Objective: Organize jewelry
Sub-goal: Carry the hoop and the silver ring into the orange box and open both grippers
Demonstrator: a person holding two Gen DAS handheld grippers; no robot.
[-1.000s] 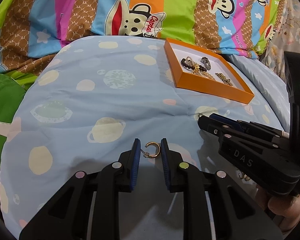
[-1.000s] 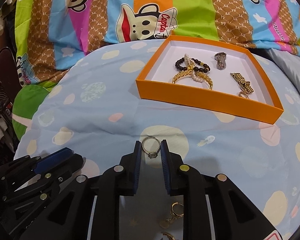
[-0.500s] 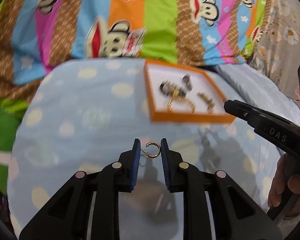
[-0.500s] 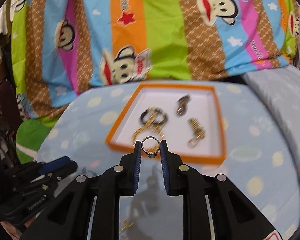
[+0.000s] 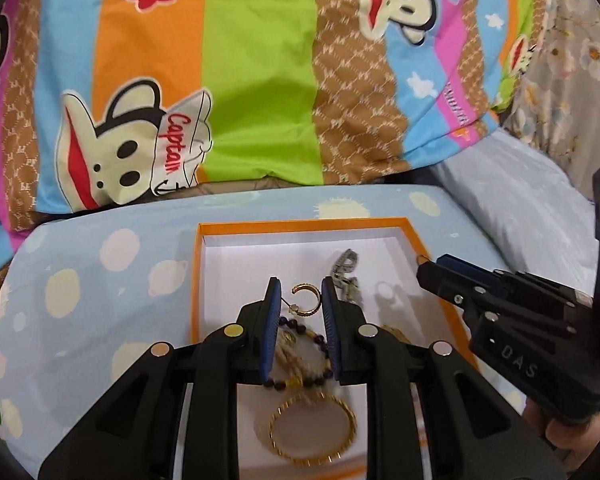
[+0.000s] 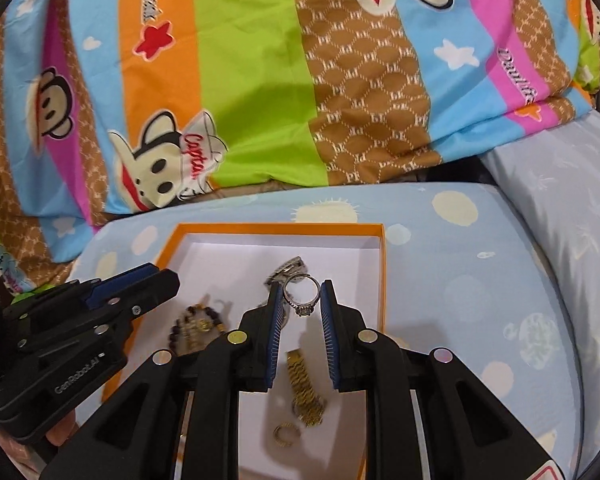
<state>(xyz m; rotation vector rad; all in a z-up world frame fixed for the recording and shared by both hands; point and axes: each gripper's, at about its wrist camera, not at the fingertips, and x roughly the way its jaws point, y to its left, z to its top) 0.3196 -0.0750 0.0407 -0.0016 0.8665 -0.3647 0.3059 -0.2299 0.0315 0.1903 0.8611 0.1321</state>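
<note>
My left gripper is shut on a small gold hoop earring and hangs over the orange tray with its white floor. Below it lie a dark bead bracelet, a gold bangle and a silver piece. My right gripper is shut on a silver ring with a stone, also above the orange tray. Under it lie a gold chain bracelet and a small gold ring. Each gripper shows in the other's view: right gripper, left gripper.
The tray rests on a light blue pillow with pale spots. A striped cartoon-print blanket rises behind it. A second pale pillow lies at the right. A hand holds the right gripper's handle.
Both grippers have travelled forward from the near part of the pillow to above the tray, each still carrying its piece. The tray now fills the lower middle of both views.
</note>
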